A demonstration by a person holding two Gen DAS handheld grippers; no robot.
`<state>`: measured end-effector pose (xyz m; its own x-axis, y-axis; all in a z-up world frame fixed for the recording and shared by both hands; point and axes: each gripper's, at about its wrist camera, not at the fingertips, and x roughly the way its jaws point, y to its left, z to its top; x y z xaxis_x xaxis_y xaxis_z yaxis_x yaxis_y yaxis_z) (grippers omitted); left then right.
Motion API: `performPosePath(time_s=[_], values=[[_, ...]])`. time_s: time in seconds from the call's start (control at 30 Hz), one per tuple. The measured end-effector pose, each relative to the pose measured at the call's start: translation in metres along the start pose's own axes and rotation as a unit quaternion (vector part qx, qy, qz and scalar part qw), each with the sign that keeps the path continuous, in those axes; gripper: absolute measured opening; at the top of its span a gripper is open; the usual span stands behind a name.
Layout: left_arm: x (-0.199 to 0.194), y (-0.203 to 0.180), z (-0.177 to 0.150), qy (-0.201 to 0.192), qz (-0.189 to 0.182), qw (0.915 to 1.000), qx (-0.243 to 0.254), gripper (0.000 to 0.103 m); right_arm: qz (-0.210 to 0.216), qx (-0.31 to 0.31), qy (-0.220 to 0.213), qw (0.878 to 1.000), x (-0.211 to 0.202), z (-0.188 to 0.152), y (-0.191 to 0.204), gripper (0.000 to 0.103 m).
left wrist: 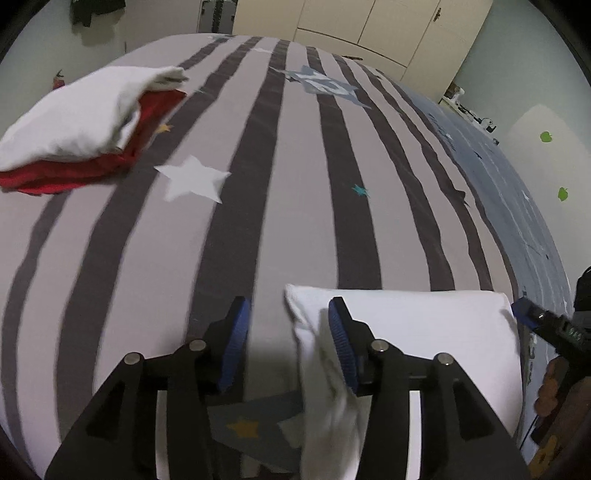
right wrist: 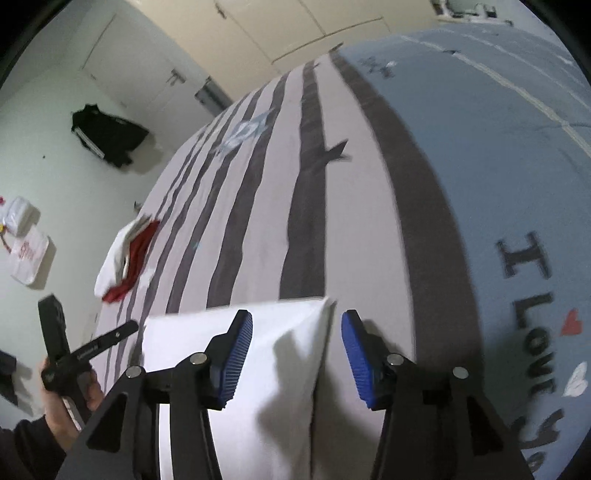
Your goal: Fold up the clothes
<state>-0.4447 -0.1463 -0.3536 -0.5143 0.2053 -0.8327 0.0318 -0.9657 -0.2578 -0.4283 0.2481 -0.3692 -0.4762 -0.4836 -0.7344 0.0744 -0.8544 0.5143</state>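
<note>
A folded white garment (left wrist: 424,332) lies on the striped bed cover (left wrist: 277,221) close in front of me. My left gripper (left wrist: 290,343) stands open over its left end. The cloth's left corner rises between the blue pads, against the right one. My right gripper (right wrist: 297,360) is open too, and the right end of the same white garment (right wrist: 184,343) stands up between its pads, which do not press it. At the far left a folded stack, white clothes (left wrist: 74,125) on a red piece (left wrist: 92,170), rests on the bed.
The bed cover turns blue-grey with lettering (right wrist: 532,295) on the right. Cream wardrobe doors (left wrist: 369,26) stand behind the bed. A black garment (right wrist: 107,136) hangs on the left wall. A hand (right wrist: 74,398) holding the left gripper's handle shows at the left.
</note>
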Motion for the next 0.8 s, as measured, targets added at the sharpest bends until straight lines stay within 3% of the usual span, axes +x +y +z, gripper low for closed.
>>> performPosePath(time_s=[0.1,0.27,0.33,0.4,0.43,0.47,0.5,0.67,0.8], values=[[0.009,-0.005,-0.002,0.008,-0.007,0.9999,-0.009,0.044,-0.006,-0.001,0.010,1.000,0.013,-0.005,0.001,0.047],[0.027,-0.015,-0.002,0.011,0.014,0.9997,0.014,0.044,0.011,0.002,0.013,1.000,0.019,-0.008,0.003,0.052],[0.028,-0.015,-0.003,0.014,0.003,0.9999,0.009,0.034,0.009,-0.005,0.018,1.000,0.031,-0.006,0.014,0.052],[0.029,-0.018,-0.003,0.015,-0.007,0.9997,0.015,0.018,0.011,-0.002,0.021,1.000,0.037,-0.005,0.015,0.050],[0.030,-0.022,-0.003,0.013,-0.002,0.9996,0.027,0.014,0.014,0.004,0.022,1.000,0.039,-0.003,0.013,0.047],[0.031,-0.026,-0.004,0.010,0.003,0.9992,0.039,0.010,0.018,0.010,0.024,1.000,0.041,-0.002,0.011,0.032],[0.031,-0.029,-0.004,0.008,0.006,0.9989,0.045,0.009,0.021,0.016,0.025,0.999,0.043,-0.001,0.009,0.005],[0.028,-0.017,0.004,0.002,0.002,0.9999,0.012,0.006,0.026,0.033,0.015,0.999,0.042,0.001,0.006,0.005],[0.020,-0.019,0.013,-0.012,0.005,0.9997,0.022,0.006,0.022,0.021,0.001,1.000,0.033,0.013,0.013,0.005]])
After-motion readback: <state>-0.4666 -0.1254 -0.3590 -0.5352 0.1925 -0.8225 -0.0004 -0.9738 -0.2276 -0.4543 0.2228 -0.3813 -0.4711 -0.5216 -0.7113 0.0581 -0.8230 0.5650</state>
